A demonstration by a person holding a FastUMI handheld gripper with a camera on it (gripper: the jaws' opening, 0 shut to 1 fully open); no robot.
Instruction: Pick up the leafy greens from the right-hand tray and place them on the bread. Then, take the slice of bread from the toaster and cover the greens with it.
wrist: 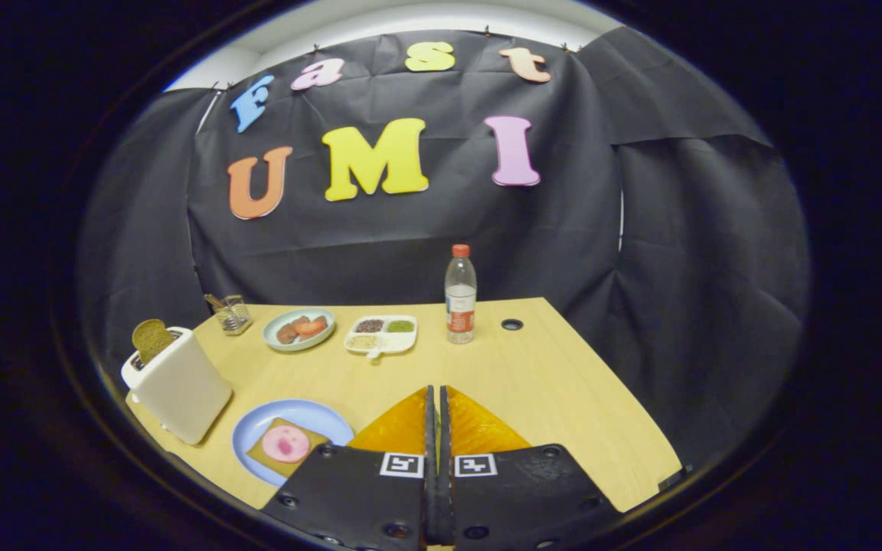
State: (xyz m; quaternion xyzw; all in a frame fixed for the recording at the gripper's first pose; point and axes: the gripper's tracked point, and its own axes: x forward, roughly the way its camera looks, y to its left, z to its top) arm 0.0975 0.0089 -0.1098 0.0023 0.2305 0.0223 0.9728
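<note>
With fingers pressed together, nothing between them, gripper (438,405) hovers above light wooden table (548,383). Left of fingers: round blue plate (253,436) carrying square slice of brown bread (261,453), pink round meat slice (285,443) on top, bread corner pointing toward fingers. Beyond plate: white toaster (181,386), second brown bread slice (151,338) standing upright in slot. Far ahead: white compartment tray (380,334), leafy greens (400,326) in its right rear compartment, long axis too small to tell. Beside tray: pale green plate (272,337), clear plastic bottle with red cap (460,295).

gripper-mounted fisheye looks forward over the table (533,367).
</note>
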